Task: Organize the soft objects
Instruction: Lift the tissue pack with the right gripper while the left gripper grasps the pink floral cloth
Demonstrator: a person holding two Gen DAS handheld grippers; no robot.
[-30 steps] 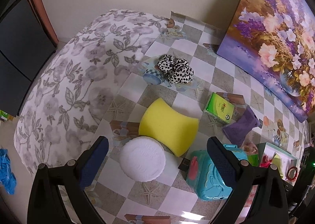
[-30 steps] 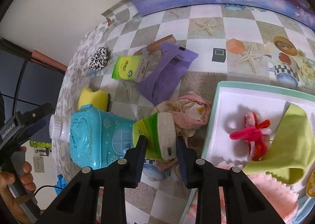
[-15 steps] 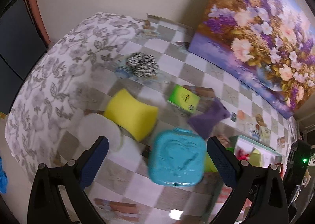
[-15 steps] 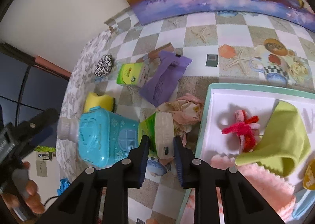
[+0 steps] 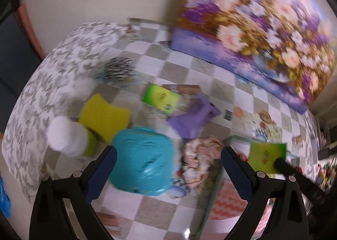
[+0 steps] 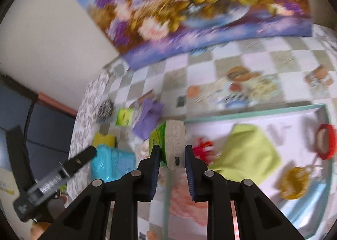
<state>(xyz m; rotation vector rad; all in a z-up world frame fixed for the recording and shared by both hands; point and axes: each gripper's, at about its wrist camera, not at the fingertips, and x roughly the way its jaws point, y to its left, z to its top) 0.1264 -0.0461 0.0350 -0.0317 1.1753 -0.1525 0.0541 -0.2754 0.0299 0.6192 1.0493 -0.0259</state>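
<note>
The green packet [image 6: 168, 145] sits gripped in the right gripper [image 6: 172, 155] jaws at the tray [image 6: 252, 107] edge. Only the left view shows the left gripper [image 5: 168, 168], jaws wide open and empty, above the teal box [image 5: 143, 160].

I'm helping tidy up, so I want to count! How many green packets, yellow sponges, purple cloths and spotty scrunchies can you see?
Green packets: 2, one green packet on the table, one green packet in the right gripper
Yellow sponge: 1
Purple cloth: 1
Spotty scrunchie: 1
Total: 5
</note>
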